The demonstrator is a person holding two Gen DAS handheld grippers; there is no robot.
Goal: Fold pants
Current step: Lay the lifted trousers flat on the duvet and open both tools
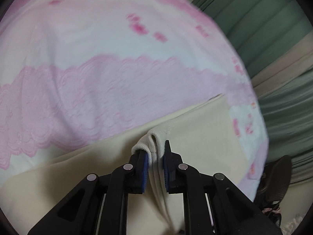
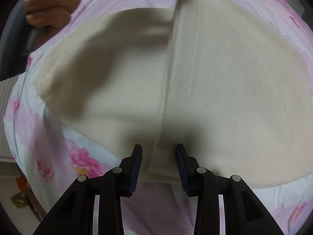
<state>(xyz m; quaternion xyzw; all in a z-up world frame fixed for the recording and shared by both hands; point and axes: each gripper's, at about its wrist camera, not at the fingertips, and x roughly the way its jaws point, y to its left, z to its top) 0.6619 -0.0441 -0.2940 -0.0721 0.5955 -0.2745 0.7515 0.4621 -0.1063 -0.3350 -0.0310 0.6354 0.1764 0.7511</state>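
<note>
Cream pants (image 2: 195,74) lie spread on a bed (image 1: 97,78) covered in a pink floral sheet; your left gripper (image 1: 155,156) has its jaws pinching a bunched hem of the pants, near the bed's edge beside green curtains (image 1: 264,19); your right gripper (image 2: 158,156) has its jaws spread, straddling a folded edge at the pants' near end without pressing it. The grasping step seems half done; next, close the right jaws, then lift both ends together.

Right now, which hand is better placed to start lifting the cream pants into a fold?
Left: its tool already pinches the cream cotton pants' bunched edge. The right tool only straddles a fold, unclamped.
</note>
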